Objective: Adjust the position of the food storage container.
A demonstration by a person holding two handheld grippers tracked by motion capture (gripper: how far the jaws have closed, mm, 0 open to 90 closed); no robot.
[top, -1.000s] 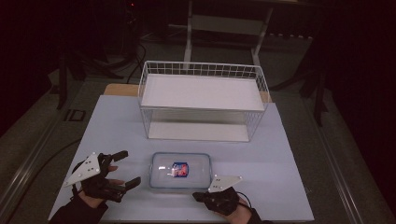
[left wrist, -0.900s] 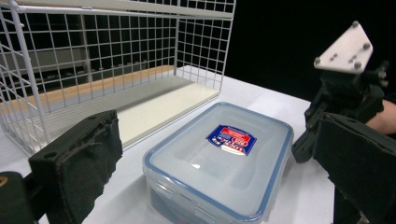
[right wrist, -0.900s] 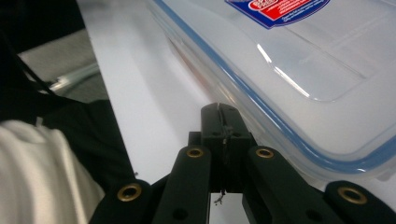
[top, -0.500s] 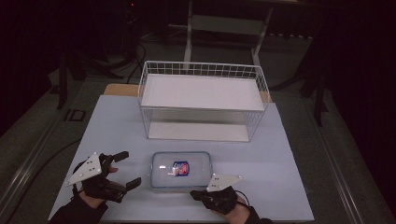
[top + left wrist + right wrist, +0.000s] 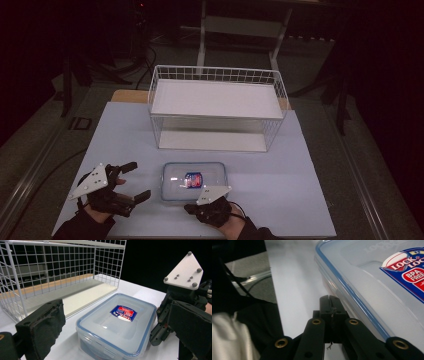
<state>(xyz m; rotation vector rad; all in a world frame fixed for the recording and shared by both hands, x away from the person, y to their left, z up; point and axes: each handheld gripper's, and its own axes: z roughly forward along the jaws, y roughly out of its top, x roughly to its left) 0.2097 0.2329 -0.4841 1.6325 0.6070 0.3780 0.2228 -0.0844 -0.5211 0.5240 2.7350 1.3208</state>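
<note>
A clear plastic box (image 5: 194,181) with a blue-rimmed lid and a red and blue label lies at the front middle of the table. In the left gripper view the box (image 5: 117,322) sits between the wide-apart black pads (image 5: 42,327). My left gripper (image 5: 137,181) stands open just left of the box, apart from it. My right gripper (image 5: 190,206) is shut with nothing in it, low by the box's near left corner, its grey plate (image 5: 214,193) on top. In the right gripper view its closed tips (image 5: 331,302) lie beside the box's wall (image 5: 362,290).
A white wire basket (image 5: 215,100) with a flat white floor stands behind the box, its open mesh side (image 5: 50,272) close to it. The pale table (image 5: 300,190) has free room at the right and left. Dark floor and stands surround it.
My right gripper has slid to the left along the box's near edge, still shut. The left gripper and the box have stayed put.
</note>
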